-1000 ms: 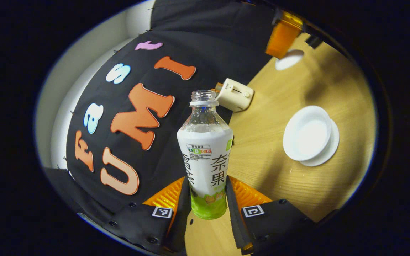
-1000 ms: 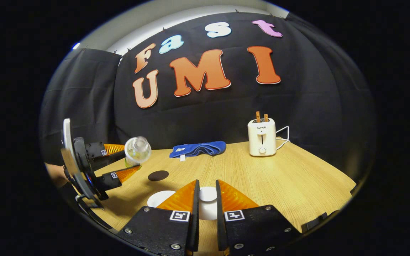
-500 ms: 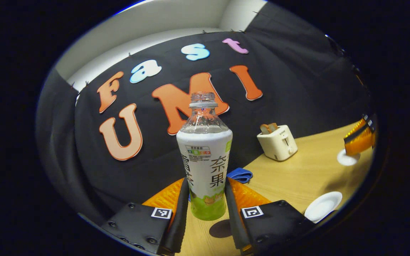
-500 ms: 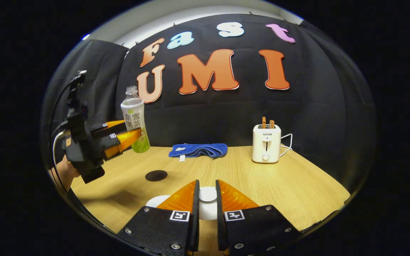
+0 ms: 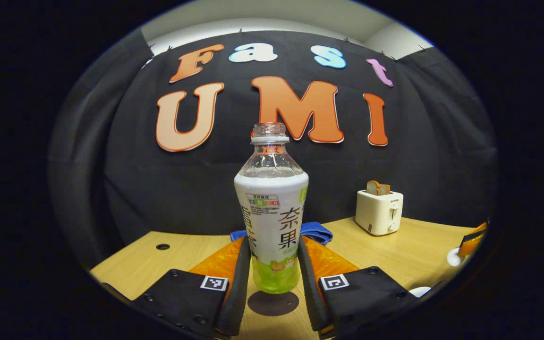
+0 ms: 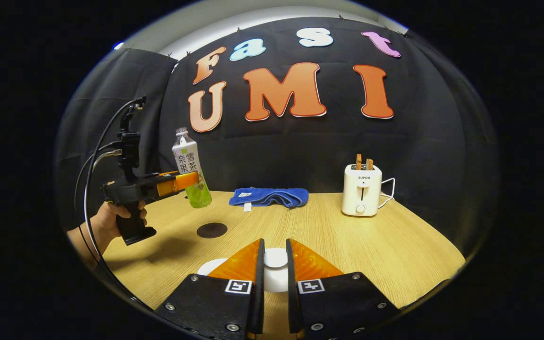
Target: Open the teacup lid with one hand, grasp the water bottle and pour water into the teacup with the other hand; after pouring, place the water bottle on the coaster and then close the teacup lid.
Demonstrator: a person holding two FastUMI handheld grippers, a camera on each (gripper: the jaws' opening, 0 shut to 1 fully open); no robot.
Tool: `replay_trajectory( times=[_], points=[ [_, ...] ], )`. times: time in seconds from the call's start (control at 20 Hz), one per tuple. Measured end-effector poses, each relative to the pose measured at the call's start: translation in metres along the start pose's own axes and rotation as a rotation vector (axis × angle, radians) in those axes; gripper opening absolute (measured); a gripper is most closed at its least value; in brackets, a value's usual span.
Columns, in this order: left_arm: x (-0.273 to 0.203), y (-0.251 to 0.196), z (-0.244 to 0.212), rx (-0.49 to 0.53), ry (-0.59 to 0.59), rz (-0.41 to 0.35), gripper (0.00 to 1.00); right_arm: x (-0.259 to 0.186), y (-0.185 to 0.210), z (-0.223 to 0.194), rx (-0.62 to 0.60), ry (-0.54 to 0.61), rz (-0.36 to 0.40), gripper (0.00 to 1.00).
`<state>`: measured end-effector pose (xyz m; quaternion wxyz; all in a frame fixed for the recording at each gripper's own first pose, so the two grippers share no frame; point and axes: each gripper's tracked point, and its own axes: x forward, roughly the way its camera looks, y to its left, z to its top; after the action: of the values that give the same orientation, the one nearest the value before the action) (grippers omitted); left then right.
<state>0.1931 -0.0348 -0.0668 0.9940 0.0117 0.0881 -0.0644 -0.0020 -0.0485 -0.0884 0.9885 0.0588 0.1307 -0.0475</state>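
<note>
We hold the bottle [image 5: 272, 222] upright in the left gripper [image 5: 272, 264], fingers clamped low on its green base, hanging above the coaster [image 5: 273, 303]. Right gripper [image 6: 272, 264] pinches the lid [image 6: 276, 258] by its knob over the teacup [image 6: 210, 267]. Risks: a low grip on a tall, uncapped bottle could tip it at touchdown. The cup sits mostly behind our fingers; its water level is unreadable.

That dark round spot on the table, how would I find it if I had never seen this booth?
Start at the wooden table and look to its left half, in front of the folded blue cloth. There, flat on the wood, lies the coaster, with the bottle held in the air above it. It is the one dark, flat disc; the things near it are white or blue.
</note>
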Motion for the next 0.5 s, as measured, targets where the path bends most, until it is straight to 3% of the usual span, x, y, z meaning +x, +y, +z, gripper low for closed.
replay_trajectory(
  times=[0.2, 0.35, 0.4, 0.5],
  points=[
    [0.01, 0.007, -0.039, -0.057, 0.102, 0.013, 0.57, 0.002, 0.004, -0.005, -0.005, 0.015, 0.014, 0.21],
    [0.017, 0.007, -0.065, -0.047, 0.151, 0.014, 0.6, 0.004, 0.008, -0.007, -0.012, 0.016, 0.024, 0.21],
    [0.017, 0.004, -0.07, -0.043, 0.161, 0.012, 0.54, 0.004, 0.008, -0.007, -0.012, 0.016, 0.027, 0.21],
    [0.019, 0.001, -0.076, -0.028, 0.173, 0.009, 0.57, 0.005, 0.009, -0.01, -0.013, 0.022, 0.034, 0.21]
  ],
)
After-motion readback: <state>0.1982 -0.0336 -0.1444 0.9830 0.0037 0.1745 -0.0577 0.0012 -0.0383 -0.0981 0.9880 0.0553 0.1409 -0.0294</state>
